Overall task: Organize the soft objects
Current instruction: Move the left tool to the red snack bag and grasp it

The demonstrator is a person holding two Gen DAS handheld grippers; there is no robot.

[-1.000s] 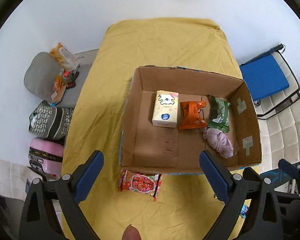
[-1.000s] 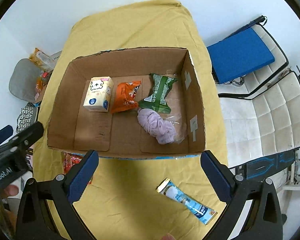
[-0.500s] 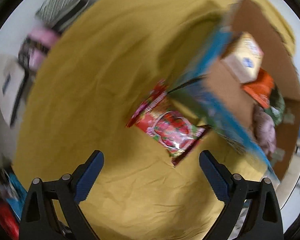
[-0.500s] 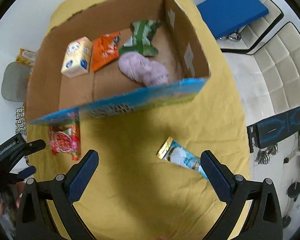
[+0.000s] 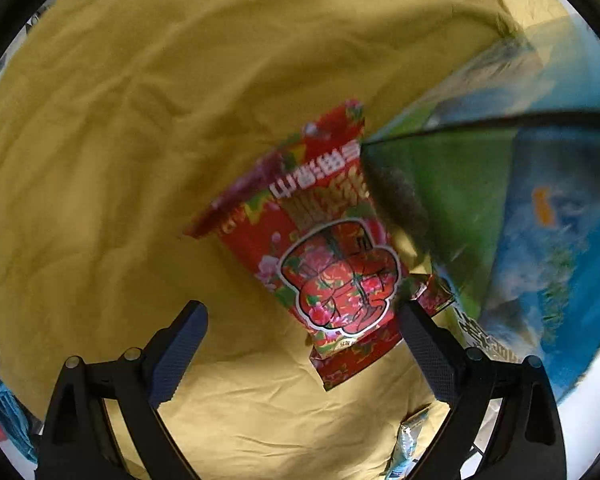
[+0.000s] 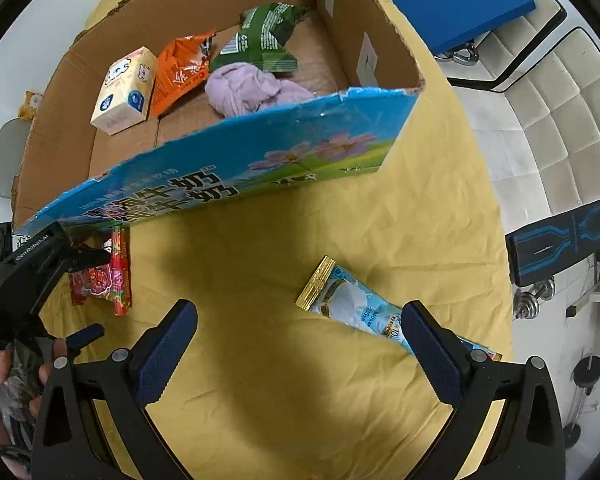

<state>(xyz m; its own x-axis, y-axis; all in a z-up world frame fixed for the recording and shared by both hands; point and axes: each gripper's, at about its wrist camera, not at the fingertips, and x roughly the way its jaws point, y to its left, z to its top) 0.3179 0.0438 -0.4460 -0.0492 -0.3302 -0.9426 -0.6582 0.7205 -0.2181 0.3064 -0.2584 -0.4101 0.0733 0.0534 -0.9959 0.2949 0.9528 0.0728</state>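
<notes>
The left gripper (image 5: 302,344) is held low over the yellow cloth (image 5: 100,140) with its jaws spread wide; the red packet (image 5: 332,256) is seen lying flat on the cloth just ahead of the fingertips, its near end between them, with nothing gripped; whether the right fingertip touches it cannot be told. The packet's far corner is set against the blue printed wall of the box (image 5: 540,208).

The right gripper (image 6: 300,344) is likewise held open above the cloth (image 6: 260,360); the blue sachet (image 6: 364,312) is seen lying on the cloth, its near end running behind the right finger; no contact is visible.

Inside the box (image 6: 260,160) a tissue pack (image 6: 124,88), an orange packet (image 6: 180,72), a green packet (image 6: 260,36) and a lilac cloth (image 6: 252,88) are gathered near the far wall; the red packet (image 6: 104,280) is seen outside, beside the box's left front corner, with the left gripper (image 6: 80,292) at it.
</notes>
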